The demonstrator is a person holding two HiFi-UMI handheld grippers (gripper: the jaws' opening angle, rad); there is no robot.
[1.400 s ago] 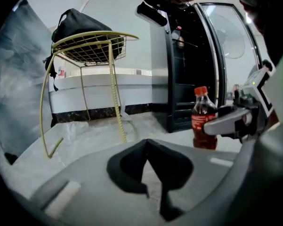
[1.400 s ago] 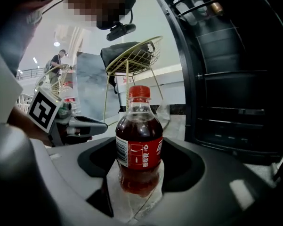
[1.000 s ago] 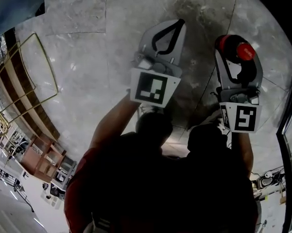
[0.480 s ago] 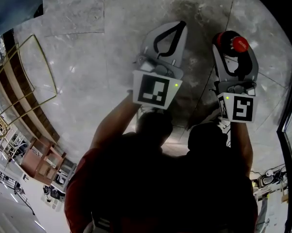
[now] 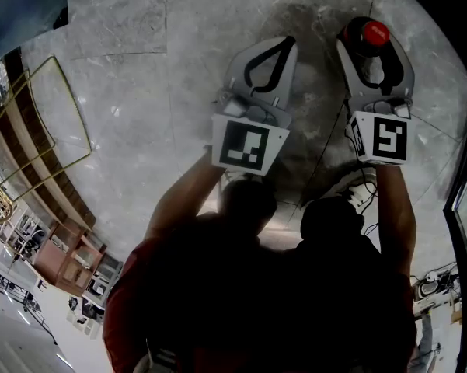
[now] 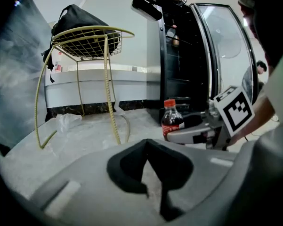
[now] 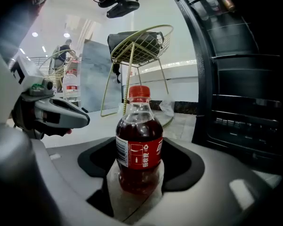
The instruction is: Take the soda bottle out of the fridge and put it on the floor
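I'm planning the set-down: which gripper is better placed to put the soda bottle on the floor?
Right. The right gripper is shut on the soda bottle, holding it upright over the floor beside the open fridge. The left gripper is shut and empty, apart from the bottle.

On bottle, red label: white barcode at left edge, recycling sign, small bottle pictogram, one row of white Chinese chars beneath, too small to read for sure. Brand not legible. On L cube & R cube: b/w square marker patterns only, unreadable as text.
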